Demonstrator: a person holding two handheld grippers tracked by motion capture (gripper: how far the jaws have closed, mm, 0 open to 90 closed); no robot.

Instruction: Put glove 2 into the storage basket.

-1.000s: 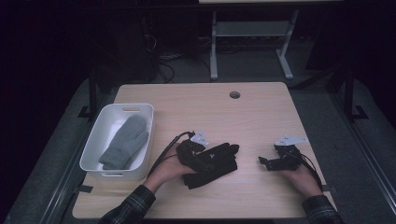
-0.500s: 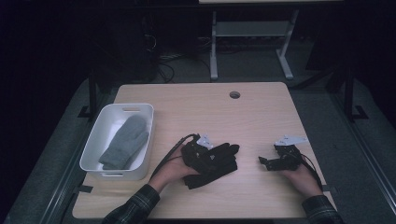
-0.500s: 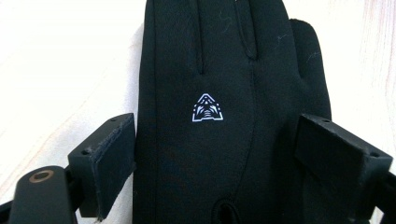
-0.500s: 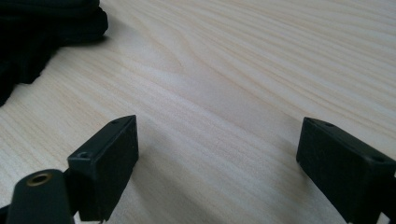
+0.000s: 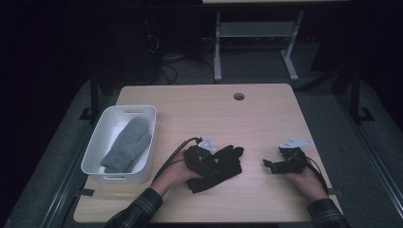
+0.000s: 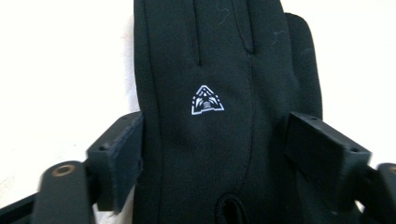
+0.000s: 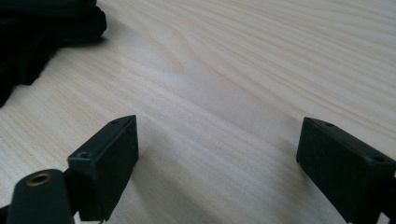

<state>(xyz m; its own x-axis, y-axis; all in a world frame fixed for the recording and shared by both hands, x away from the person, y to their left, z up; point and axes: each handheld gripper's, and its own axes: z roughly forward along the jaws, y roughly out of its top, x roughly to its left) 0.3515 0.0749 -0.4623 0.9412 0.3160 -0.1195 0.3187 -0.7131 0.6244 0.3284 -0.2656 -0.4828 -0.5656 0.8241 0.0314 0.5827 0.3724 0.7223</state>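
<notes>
Black glove [image 6: 224, 140] lies between the hand-held gripper's [image 6: 215, 154] closing jaws.

Dim high view, room beyond the worktop [image 5: 266, 118] nearly black, left gripper view overexposed to white, black glove [image 6: 219, 107] perhaps losing detail, nearest foreground blurred, right gripper view evenly lit

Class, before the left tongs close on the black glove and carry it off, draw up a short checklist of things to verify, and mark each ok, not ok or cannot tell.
1. Black glove lies between the jaws of the left tongs: ok.
2. Left pads grip the glove: not ok; the jaws have just been closing, but the right pad stands apart from the fabric.
3. Glove lies flat, logo up: ok.
4. Right tongs open, nothing between them, apart from the glove: ok.
5. White bin has room beside the grey mitten: ok.
6. Second layer of glove caught underneath: cannot tell.
</notes>
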